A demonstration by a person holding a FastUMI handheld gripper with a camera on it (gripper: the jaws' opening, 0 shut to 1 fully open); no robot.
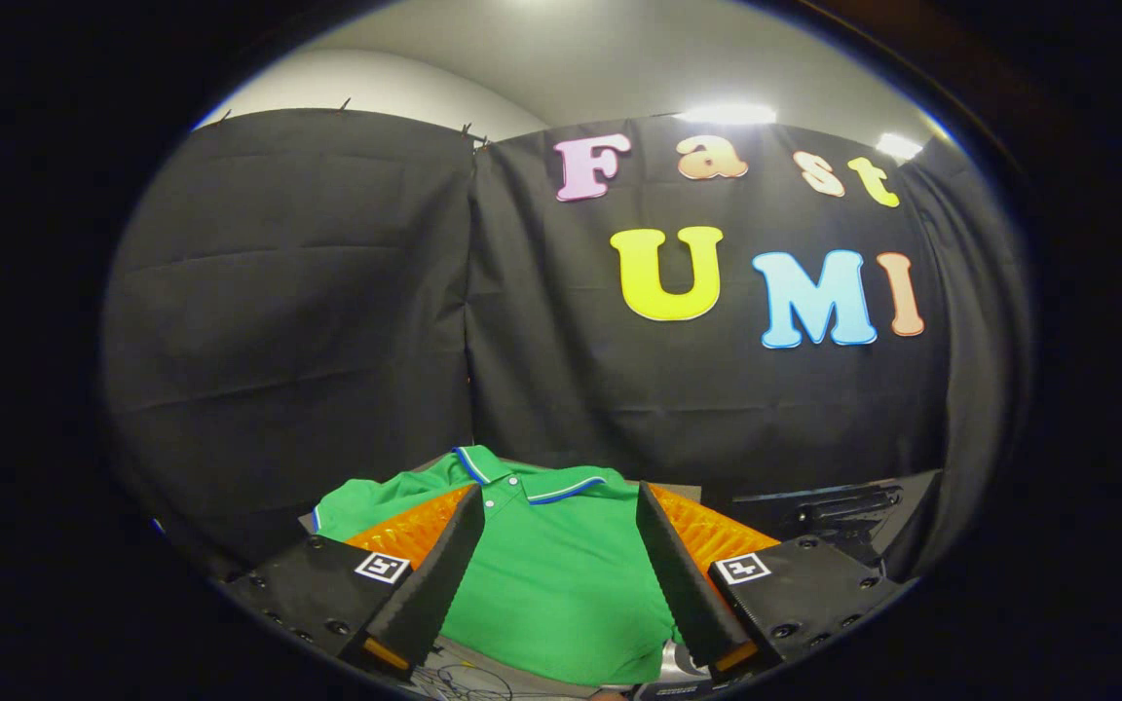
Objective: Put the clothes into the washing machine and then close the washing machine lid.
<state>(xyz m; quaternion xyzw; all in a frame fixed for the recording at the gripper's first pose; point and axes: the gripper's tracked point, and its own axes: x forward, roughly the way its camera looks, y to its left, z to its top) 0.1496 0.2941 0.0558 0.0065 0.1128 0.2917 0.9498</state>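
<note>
The gripper (561, 570) stands wide open, its two fingers (430, 584) spread apart with nothing held between them and neither one pressing on anything. Framed in the gap between the fingers lies a green polo shirt (546, 574), spread flat, front up, its body running from 6 o'clock up toward its collar (522, 477) at 12 o'clock just beyond the fingertips. The collar is trimmed with a blue and white stripe, and a short button placket (491, 501) drops from it. One short sleeve (352, 506) with a blue-edged cuff reaches out toward 10 o'clock past the left finger. The shirt rests on a grey surface (468, 677), a bare strip of which shows at 6 o'clock below the hem. At 3 o'clock, beyond the right finger, sits a dark panel with a recessed handle (843, 506); whether it belongs to the washing machine cannot be told. Black booth cloth (327, 321) hangs behind everything.
</note>
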